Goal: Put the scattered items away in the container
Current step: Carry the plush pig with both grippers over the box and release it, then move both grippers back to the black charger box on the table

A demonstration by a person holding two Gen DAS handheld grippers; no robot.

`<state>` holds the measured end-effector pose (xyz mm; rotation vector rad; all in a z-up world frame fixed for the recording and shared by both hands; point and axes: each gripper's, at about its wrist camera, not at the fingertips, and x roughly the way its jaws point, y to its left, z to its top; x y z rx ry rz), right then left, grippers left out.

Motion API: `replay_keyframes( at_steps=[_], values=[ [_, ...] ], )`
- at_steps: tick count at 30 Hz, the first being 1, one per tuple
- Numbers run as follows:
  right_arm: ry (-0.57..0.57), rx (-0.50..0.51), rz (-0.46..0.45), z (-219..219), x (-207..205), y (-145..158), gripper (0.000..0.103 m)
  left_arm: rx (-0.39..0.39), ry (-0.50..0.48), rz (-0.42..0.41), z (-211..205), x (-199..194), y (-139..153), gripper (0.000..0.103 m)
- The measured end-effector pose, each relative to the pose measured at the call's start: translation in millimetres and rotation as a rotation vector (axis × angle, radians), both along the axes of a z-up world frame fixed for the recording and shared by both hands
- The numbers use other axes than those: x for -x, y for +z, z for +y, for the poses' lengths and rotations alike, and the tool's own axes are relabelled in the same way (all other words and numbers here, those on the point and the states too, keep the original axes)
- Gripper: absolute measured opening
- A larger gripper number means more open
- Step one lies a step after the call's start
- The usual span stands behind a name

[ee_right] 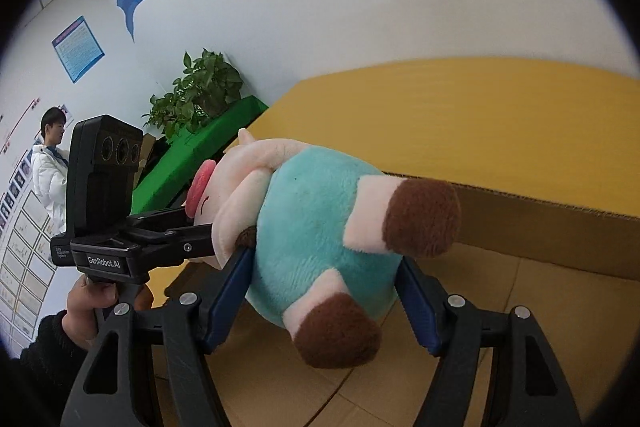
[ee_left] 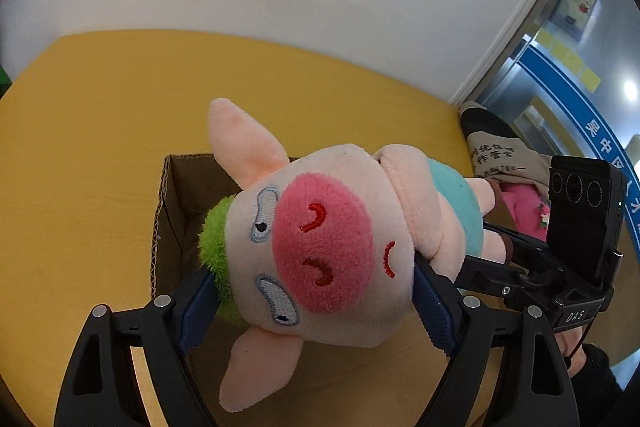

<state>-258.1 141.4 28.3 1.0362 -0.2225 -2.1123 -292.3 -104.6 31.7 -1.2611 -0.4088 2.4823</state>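
A plush pig (ee_left: 320, 239) with a pink snout, green hair tuft and teal shirt hangs over an open cardboard box (ee_left: 172, 219) on the yellow table (ee_left: 80, 147). My left gripper (ee_left: 316, 279) is shut on the pig's head, blue pads pressing both sides. In the right wrist view my right gripper (ee_right: 324, 263) is shut on the pig's teal body (ee_right: 320, 227), its brown feet sticking out toward the camera. The box wall (ee_right: 540, 227) and its floor lie just below. Each gripper shows in the other's view, with a hand (ee_right: 86, 301) on the left one's handle.
A white wall stands behind the table. Left of the table are a green block (ee_right: 200, 143), a potted plant (ee_right: 200, 91) and a person in a white coat (ee_right: 48, 167). At the table's right edge sit a beige printed bag (ee_left: 500, 155) and something pink (ee_left: 524, 211).
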Motion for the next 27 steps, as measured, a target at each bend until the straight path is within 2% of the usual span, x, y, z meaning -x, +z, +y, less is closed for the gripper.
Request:
replay_keyframes(
  at_steps=[2,5,7,10,14,18,22,24,25,27],
  values=[
    [-0.005,-0.008,-0.025,-4.8,8.2,-13.0,0.071,0.025,0.02,-0.024,-1.8,6.5,-9.7,0.09],
    [-0.018,-0.057,-0.04,-13.1,16.7,-31.0,0.071,0.157,0.031,-0.041,12.9,10.1,-7.5,0.092],
    [-0.039,-0.072,-0.041,-12.6,21.4,-34.3,0.072,0.166,0.045,-0.039,14.8,7.1,-4.7,0.094],
    [-0.092,-0.107,0.0,-7.9,15.3,-19.9,0.08,0.151,0.077,-0.017,16.4,-2.4,11.1,0.097],
    [-0.137,-0.145,0.061,9.9,-10.3,19.3,0.082,0.153,0.105,0.128,22.5,-39.2,58.9,0.099],
    [-0.149,-0.21,0.171,21.1,-59.8,63.5,0.084,0.155,0.115,0.317,32.4,-102.7,112.9,0.103],
    [-0.16,-0.231,0.254,25.8,-125.2,99.2,0.09,0.175,0.124,0.407,45.6,-163.3,140.9,0.103],
    [-0.182,-0.245,0.291,31.2,-156.3,108.7,0.097,0.187,0.131,0.439,61.4,-189.6,148.6,0.103],
    [-0.198,-0.247,0.304,42.7,-172.9,109.2,0.103,0.196,0.133,0.455,67.4,-202.8,149.5,0.103],
    [-0.218,-0.258,0.318,44.8,-200.1,112.7,0.103,0.23,0.137,0.489,78.1,-237.0,149.6,0.103]
  ],
)
